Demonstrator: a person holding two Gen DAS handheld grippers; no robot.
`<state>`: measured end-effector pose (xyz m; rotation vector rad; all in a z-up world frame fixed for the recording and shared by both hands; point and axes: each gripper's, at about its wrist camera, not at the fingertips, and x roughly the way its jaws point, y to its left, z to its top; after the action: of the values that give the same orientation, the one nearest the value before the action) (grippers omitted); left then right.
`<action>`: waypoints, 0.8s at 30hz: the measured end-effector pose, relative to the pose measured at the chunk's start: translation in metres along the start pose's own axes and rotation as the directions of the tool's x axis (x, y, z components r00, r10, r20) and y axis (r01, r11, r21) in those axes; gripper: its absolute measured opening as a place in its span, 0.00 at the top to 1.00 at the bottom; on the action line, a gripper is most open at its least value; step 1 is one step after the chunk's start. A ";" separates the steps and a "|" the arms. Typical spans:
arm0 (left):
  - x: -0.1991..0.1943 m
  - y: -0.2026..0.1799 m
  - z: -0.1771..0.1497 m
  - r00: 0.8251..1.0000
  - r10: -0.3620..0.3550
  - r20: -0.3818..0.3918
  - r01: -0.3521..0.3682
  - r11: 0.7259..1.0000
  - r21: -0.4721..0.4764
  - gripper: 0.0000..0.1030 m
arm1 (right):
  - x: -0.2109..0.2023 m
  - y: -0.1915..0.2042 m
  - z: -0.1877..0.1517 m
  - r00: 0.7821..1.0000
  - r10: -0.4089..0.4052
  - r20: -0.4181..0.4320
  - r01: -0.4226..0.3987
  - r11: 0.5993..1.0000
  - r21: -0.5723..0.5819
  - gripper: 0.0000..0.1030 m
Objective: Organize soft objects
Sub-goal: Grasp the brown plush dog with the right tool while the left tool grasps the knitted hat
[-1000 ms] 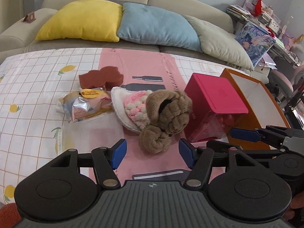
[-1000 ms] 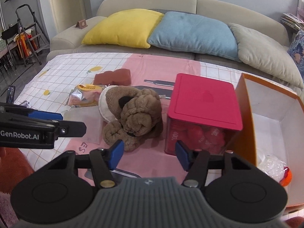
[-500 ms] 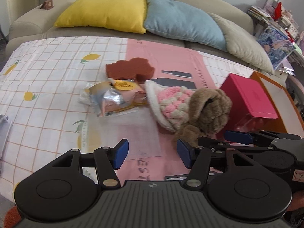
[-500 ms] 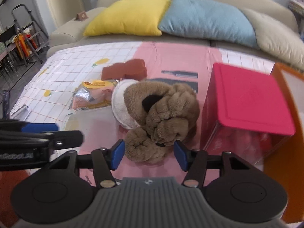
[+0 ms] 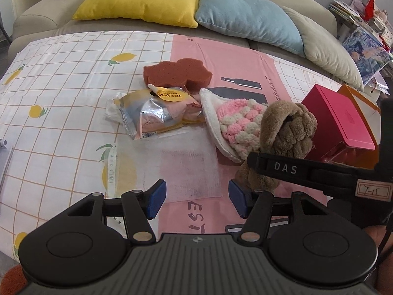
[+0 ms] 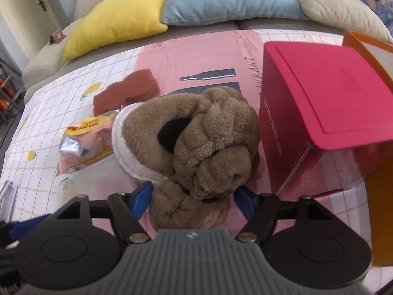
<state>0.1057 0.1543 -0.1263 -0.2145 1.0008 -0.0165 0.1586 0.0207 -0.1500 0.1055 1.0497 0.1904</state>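
A brown plush toy [image 6: 208, 147] lies on the pink cloth, against a white and pink knitted hat [image 5: 235, 127]. My right gripper [image 6: 192, 200] is open, its blue fingers on either side of the plush's lower part. The plush also shows in the left wrist view [image 5: 287, 132], with the right gripper's arm across it. My left gripper [image 5: 196, 201] is open and empty, low over a translucent sheet [image 5: 176, 167]. A brown sponge [image 5: 176, 75] and a foil snack packet [image 5: 152, 113] lie further back.
A red lidded box [image 6: 319, 98] stands right of the plush, with an orange box [image 6: 378, 191] beyond it. A sofa with a yellow cushion [image 5: 142, 0], a blue cushion [image 5: 245, 17] and a beige cushion [image 5: 324, 51] runs along the far edge.
My right gripper has moved forward and down, so its open fingers now straddle the brown plush. My left gripper has drifted left and back, away from the plush.
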 end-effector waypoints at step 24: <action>0.049 -0.078 0.025 0.999 -0.028 0.032 0.021 0.980 0.197 0.33 | -0.060 -0.072 -0.025 0.992 -0.028 -0.126 0.014 0.994 -0.105 0.72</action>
<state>0.1592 0.0769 -0.1394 -0.0462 0.9547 -0.1333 0.1154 -0.0620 -0.1238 -0.0124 1.1656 0.2347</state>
